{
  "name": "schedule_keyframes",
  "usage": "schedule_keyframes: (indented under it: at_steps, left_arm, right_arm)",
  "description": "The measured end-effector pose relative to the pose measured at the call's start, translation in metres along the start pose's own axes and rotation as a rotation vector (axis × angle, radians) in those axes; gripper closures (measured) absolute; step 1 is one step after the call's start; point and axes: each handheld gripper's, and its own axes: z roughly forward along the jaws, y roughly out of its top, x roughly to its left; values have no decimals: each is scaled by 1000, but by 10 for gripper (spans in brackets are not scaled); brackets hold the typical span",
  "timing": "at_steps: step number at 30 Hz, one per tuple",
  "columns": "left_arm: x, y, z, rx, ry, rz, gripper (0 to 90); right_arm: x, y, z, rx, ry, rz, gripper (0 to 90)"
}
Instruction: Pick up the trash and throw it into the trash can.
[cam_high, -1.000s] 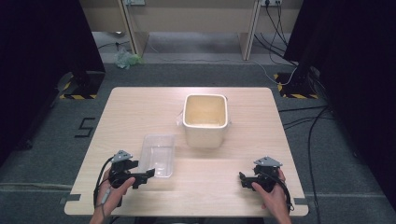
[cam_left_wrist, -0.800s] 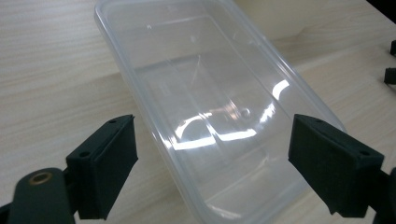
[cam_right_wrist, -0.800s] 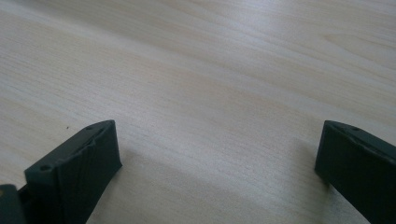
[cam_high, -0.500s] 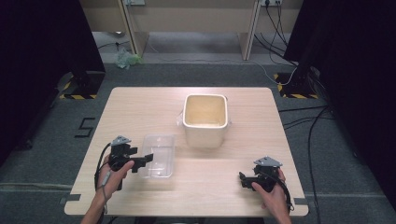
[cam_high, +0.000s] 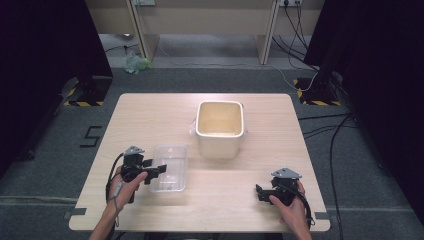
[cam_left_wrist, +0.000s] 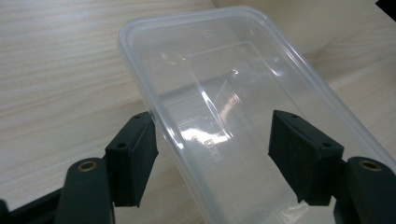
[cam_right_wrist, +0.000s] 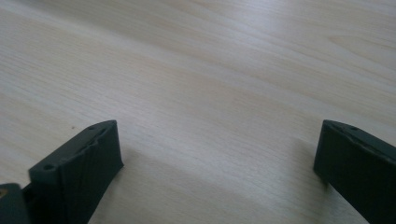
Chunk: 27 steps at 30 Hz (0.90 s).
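- The left tongs (cam_high: 159, 170) have moved forward from the near edge of the table (cam_high: 150, 107) to the clear plastic container (cam_high: 170, 167); they are spread wide, straddling its left rim, so a grasp looks imminent.
- The container lies open side up, just left of the cream bin (cam_high: 220, 128), its long axis running away from the person.
- The right tongs (cam_high: 260, 192) stay low and wide, holding nothing.

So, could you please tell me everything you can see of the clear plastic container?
The clear plastic container is a shallow, rectangular, see-through tub with rounded corners and a rolled rim. It is lidless, looks empty, and sits upright on the wooden table, near the cream bin. The left gripper straddles its near left wall with jaws open, one inside and one outside.
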Motion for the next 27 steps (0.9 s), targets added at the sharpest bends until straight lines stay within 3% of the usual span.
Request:
schedule_keyframes:
  at_steps: [2,4,6,9,10,11,12,16,17,22,27]
  left_arm:
    - [-4,-4,-2,-1,-13,-1,335]
    - [-8,-7,-4,3,-14,6,336]
    - [-15,-11,-5,6,-21,13,335]
    - [-21,-13,-5,8,-30,22,334]
    - [-28,-15,-3,9,-43,28,334]
    - [-28,-15,-3,9,-43,28,331]
    - [-36,-16,0,17,-48,40,312]
    - [-47,-16,5,23,-64,55,277]
    - [-52,-15,10,24,-79,61,273]
    - [-56,-11,16,29,-88,71,261]
    - [-50,-12,5,29,-100,60,230]
  right_arm:
    - [4,1,0,-12,15,-5,85]
    - [9,4,-1,-28,50,3,199]
    - [16,8,-3,-40,86,-1,151]
    - [25,14,-6,-62,99,-30,168]
    - [34,21,-10,-78,130,-49,163]
    - [34,21,-10,-78,130,-49,163]
    - [41,29,-13,-93,174,-31,163]
    - [48,35,-14,-104,178,-44,162]
    - [55,39,-15,-108,204,-49,162]
    - [68,49,-14,-109,247,-65,162]
    - [88,59,-15,-113,300,-101,166]
